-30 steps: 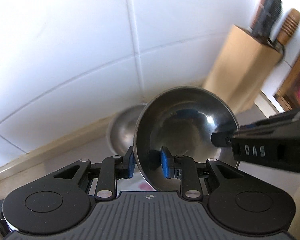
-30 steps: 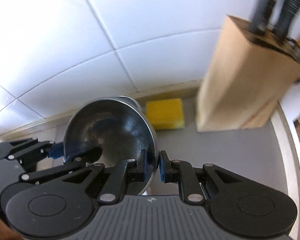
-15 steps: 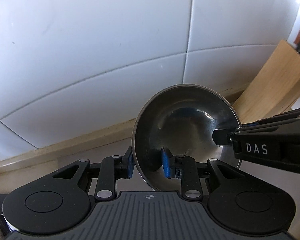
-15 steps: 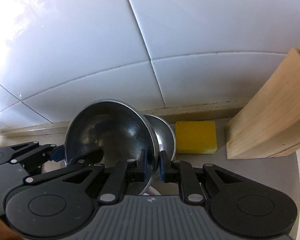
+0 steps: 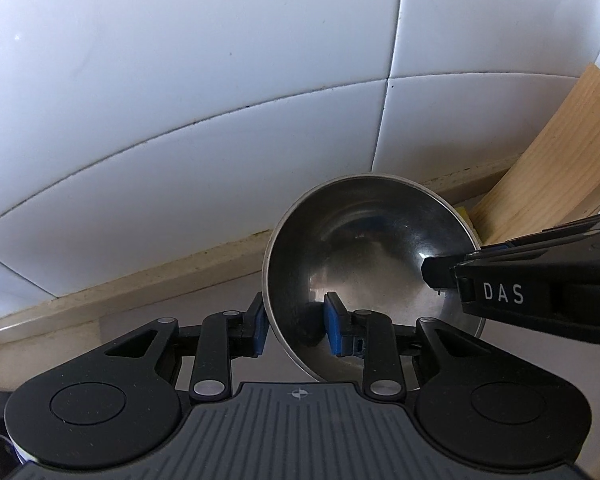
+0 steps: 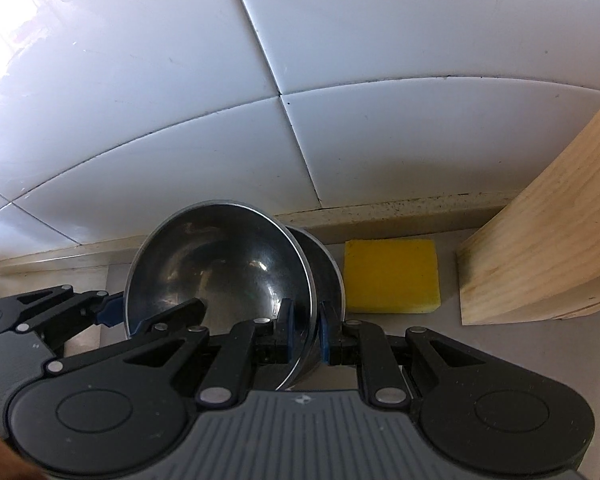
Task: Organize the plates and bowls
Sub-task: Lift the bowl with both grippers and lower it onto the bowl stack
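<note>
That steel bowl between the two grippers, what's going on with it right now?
A person is carrying the steel bowl with both handheld grippers, tilted on edge over the counter by the tiled wall. The right gripper is clamped on the bowl's rim. The left gripper straddles the opposite rim, with a visible gap at its outer pad, so its hold looks loose. Right behind it sits a second steel bowl, next to a yellow sponge and a wooden knife block. It looks headed for nesting into that second bowl.
</note>
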{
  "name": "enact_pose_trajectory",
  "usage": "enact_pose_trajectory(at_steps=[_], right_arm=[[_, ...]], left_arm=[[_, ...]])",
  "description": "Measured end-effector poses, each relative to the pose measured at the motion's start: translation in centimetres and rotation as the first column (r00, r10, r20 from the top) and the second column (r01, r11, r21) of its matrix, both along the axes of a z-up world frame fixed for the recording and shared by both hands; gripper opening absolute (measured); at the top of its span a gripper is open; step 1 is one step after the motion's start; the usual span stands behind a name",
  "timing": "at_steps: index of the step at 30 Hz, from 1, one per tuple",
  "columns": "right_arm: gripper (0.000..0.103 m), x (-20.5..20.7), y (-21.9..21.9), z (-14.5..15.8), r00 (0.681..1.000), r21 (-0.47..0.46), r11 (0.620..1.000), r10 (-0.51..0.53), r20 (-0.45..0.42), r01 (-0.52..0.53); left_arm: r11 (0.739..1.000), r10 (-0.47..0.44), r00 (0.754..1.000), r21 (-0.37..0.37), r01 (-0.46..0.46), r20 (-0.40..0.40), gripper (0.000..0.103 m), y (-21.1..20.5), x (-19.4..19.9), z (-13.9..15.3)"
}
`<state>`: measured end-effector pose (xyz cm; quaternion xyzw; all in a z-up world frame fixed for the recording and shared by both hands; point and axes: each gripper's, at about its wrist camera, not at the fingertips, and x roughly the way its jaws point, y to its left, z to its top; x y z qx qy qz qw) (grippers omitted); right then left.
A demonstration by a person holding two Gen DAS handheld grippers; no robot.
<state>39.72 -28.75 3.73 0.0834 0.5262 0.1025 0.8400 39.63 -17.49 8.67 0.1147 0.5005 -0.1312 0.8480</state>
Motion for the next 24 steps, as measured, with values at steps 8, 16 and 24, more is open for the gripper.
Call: enact_pose_trajectory(at_steps=[8, 16, 24], right_arm=[[0.000, 0.0, 0.4, -0.4, 1.000, -0.037, 0.999, 0.005, 0.022, -0.004], [0.000, -0.2, 0.9, -0.1, 0.999, -0.064, 0.998, 0.021, 0.045, -0.018], [0.000, -0.9, 1.4, 1.2, 0.997, -0.096, 0.995, 0.033, 0.063, -0.027]], left_arm=[[1.000, -0.004, 1.000, 0.004, 0.004, -0.007, 0.032, 0.5, 0.5, 0.2], [1.000, -0.011, 1.000, 0.007, 0.011, -0.002, 0.035, 0.4, 0.1, 0.5], [1.000, -0.012, 1.000, 0.010, 0.012, -0.002, 0.036, 0.2, 0.0, 0.5]])
